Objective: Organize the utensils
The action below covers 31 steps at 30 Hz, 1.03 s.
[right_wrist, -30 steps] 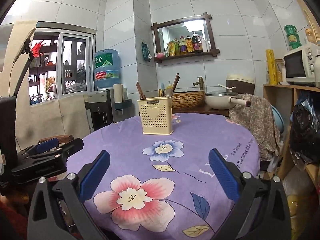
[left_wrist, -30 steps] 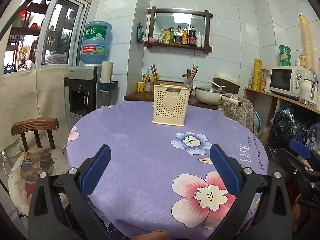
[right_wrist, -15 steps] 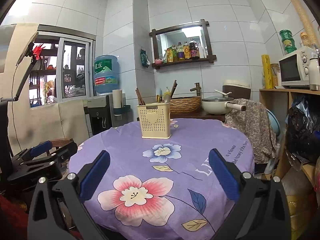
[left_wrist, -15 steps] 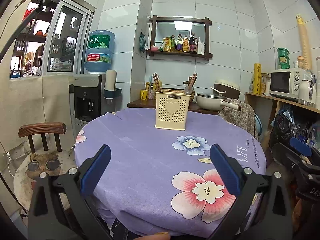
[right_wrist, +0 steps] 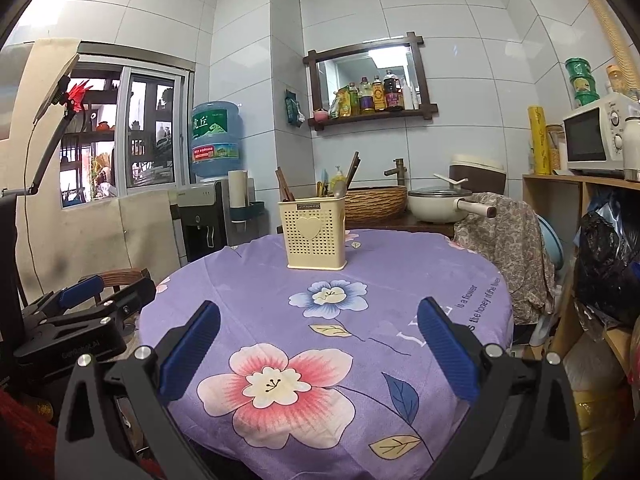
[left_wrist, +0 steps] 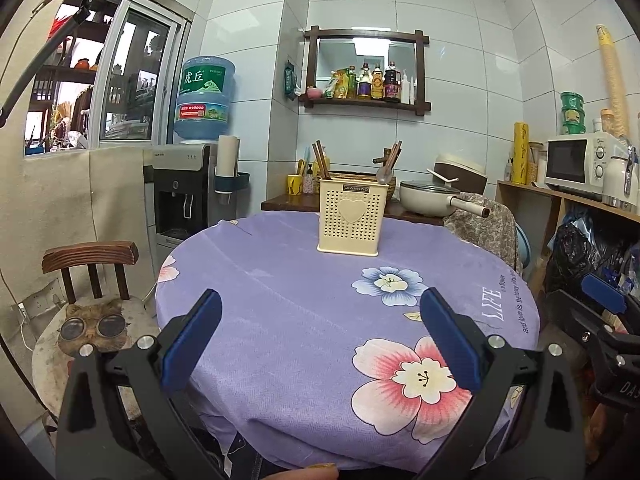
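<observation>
A cream perforated utensil holder (left_wrist: pixel 352 220) with a heart on its front stands at the far side of a round table with a purple flowered cloth (left_wrist: pixel 304 304). It also shows in the right wrist view (right_wrist: pixel 314 234). Chopsticks (left_wrist: pixel 320 160) and a spoon (left_wrist: pixel 385 174) stick up out of it. My left gripper (left_wrist: pixel 320 340) is open and empty, low by the table's near edge. My right gripper (right_wrist: pixel 318 346) is open and empty, also by the near edge. Each gripper shows at the side of the other's view.
A wooden chair with a cat cushion (left_wrist: pixel 92 320) stands left of the table. A water dispenser (left_wrist: pixel 188 192) and a counter with a pot (left_wrist: pixel 430 198) are behind. A cloth-draped chair (right_wrist: pixel 500 236) and shelves with a microwave (left_wrist: pixel 576 162) are on the right.
Both grippers have drawn back and lowered from the table; the table and holder look farther away. Both stay open and empty.
</observation>
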Available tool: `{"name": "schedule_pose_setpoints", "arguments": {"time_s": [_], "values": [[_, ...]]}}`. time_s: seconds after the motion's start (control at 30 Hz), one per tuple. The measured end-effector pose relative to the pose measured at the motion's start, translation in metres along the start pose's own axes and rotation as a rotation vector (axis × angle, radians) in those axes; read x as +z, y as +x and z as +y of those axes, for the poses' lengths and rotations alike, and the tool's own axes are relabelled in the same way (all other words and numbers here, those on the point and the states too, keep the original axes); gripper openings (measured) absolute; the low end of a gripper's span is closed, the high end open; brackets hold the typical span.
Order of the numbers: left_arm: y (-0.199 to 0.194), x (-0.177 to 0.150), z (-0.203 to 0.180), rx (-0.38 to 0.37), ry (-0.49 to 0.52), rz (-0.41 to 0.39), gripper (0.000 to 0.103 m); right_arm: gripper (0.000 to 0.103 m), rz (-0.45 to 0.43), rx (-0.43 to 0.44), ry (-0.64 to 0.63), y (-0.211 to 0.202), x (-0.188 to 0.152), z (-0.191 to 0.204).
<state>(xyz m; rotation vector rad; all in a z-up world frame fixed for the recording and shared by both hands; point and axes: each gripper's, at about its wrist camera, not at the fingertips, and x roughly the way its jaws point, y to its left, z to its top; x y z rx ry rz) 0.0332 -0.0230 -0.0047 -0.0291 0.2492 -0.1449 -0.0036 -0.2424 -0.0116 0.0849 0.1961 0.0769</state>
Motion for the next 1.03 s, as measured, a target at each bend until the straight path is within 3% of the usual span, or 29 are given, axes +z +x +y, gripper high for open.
{"name": "schedule_pose_setpoints", "arguments": {"time_s": [1.03], "values": [[0.0038,-0.0013,-0.0043,0.021,0.002,0.026,0.098,0.097,0.015,0.001,-0.008,0.0017,-0.0041,-0.0016]]}}
